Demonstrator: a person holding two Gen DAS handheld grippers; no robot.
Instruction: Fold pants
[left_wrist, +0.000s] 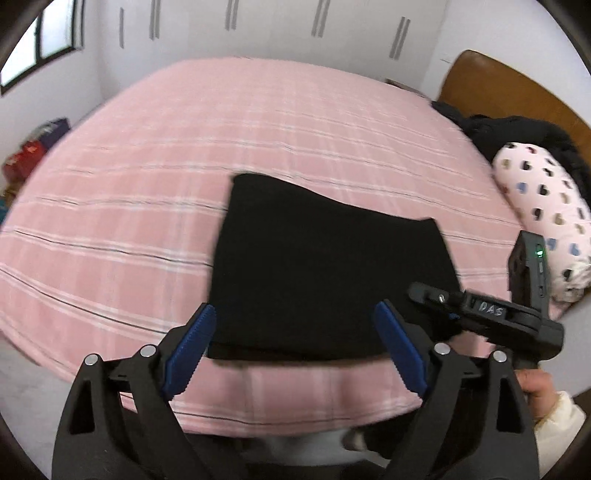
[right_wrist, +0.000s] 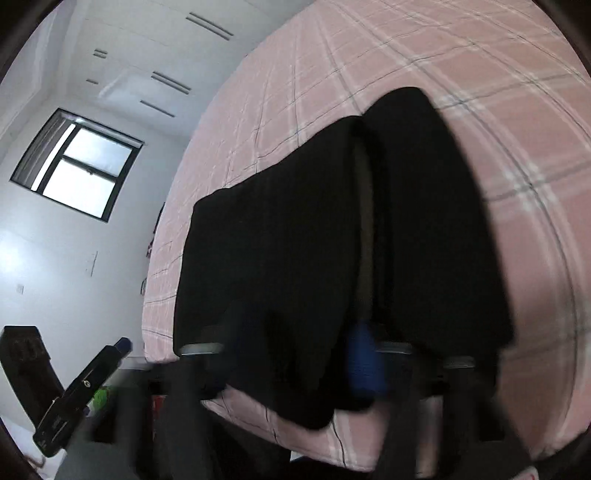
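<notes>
The bed (left_wrist: 155, 155), under a pink plaid sheet, carries the black pants (left_wrist: 325, 266), folded into a compact rectangle at its near edge. The left gripper (left_wrist: 295, 350) hovers spread just short of the pants' near hem. The right gripper (left_wrist: 443, 299) sits at their right corner; motion blur hides whether it pinches fabric.
</notes>
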